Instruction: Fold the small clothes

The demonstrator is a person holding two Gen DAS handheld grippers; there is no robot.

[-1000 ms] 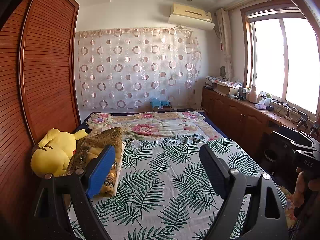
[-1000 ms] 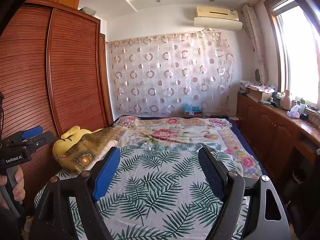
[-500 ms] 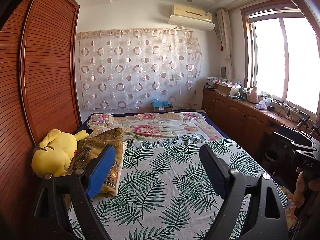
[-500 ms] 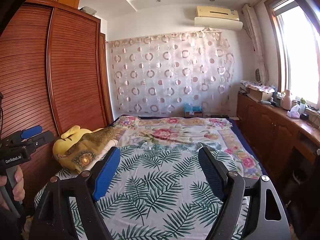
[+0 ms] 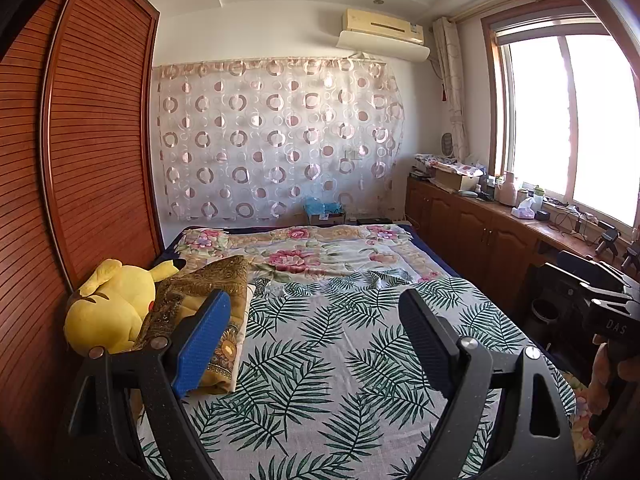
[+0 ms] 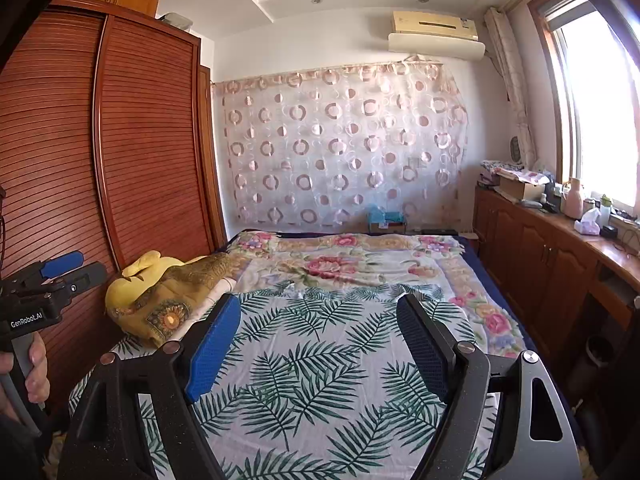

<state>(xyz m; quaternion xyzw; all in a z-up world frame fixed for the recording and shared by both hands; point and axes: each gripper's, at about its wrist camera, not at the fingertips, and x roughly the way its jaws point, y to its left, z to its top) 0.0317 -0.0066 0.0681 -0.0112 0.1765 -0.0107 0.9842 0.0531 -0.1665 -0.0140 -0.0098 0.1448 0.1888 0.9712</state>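
My left gripper (image 5: 313, 300) hangs open over the near end of a bed, with nothing between its blue pads. My right gripper (image 6: 318, 302) is open too and holds nothing. Both point along the bed, slightly downward. A leaf-print sheet (image 5: 320, 344) (image 6: 320, 352) lies flat under them. A brown and gold patterned cloth (image 5: 200, 288) (image 6: 188, 280) is draped over a pillow at the bed's left side. I cannot make out any small garment apart from that. In the right wrist view the left gripper's body (image 6: 52, 280) shows at the left edge, held by a hand (image 6: 36, 364).
A yellow plush toy (image 5: 108, 312) leans against the slatted wooden wardrobe (image 5: 80, 160) on the left. A floral blanket (image 5: 304, 252) covers the far half of the bed. Wooden cabinets (image 5: 480, 240) with clutter on top run under the window on the right.
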